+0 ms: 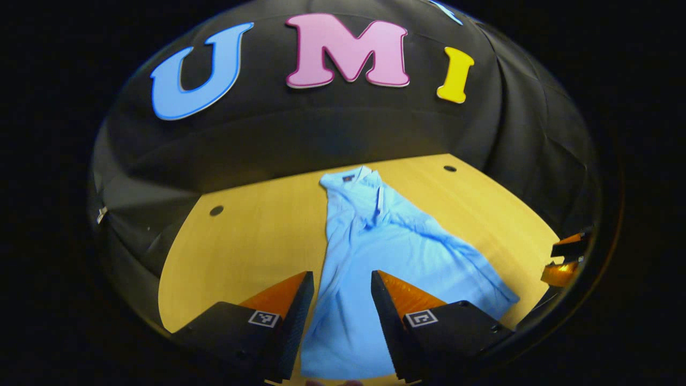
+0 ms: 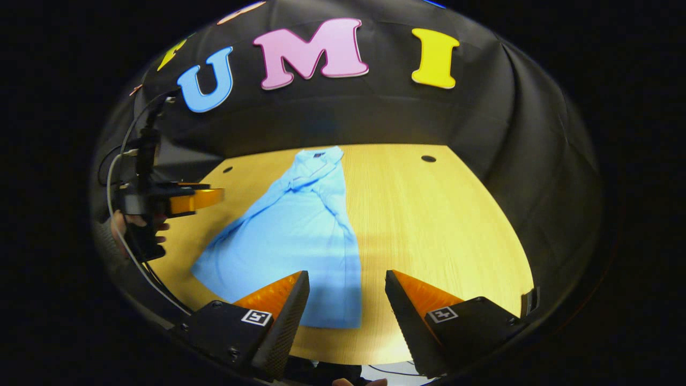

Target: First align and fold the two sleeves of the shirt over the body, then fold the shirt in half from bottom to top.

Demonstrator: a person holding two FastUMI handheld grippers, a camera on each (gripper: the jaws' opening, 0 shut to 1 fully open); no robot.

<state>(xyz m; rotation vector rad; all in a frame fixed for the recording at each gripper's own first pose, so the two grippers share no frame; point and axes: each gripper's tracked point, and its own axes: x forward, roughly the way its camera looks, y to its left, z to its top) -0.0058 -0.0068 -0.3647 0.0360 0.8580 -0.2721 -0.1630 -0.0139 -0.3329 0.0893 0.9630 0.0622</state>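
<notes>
A light blue shirt (image 1: 386,252) lies flat on the wooden table (image 1: 252,241), collar at the far end and hem toward me. Its sleeves seem folded in over the body, where a ridge of cloth (image 1: 423,228) crosses the upper part. My left gripper (image 1: 341,276) hangs open above the shirt's near part, holding nothing. In the right gripper view the shirt (image 2: 300,236) spreads left of centre. My right gripper (image 2: 346,274) is open and empty above the shirt's near right corner. The left gripper (image 2: 185,201), held by a hand (image 2: 126,228), hovers by the shirt's left side.
Two dark round holes (image 2: 428,158) (image 2: 228,169) mark the table's far corners. Bare wood (image 2: 439,230) stretches to the right of the shirt. Black cloth walls close the table in behind and at the sides. The right gripper (image 1: 568,257) appears at the far right edge of the left gripper view.
</notes>
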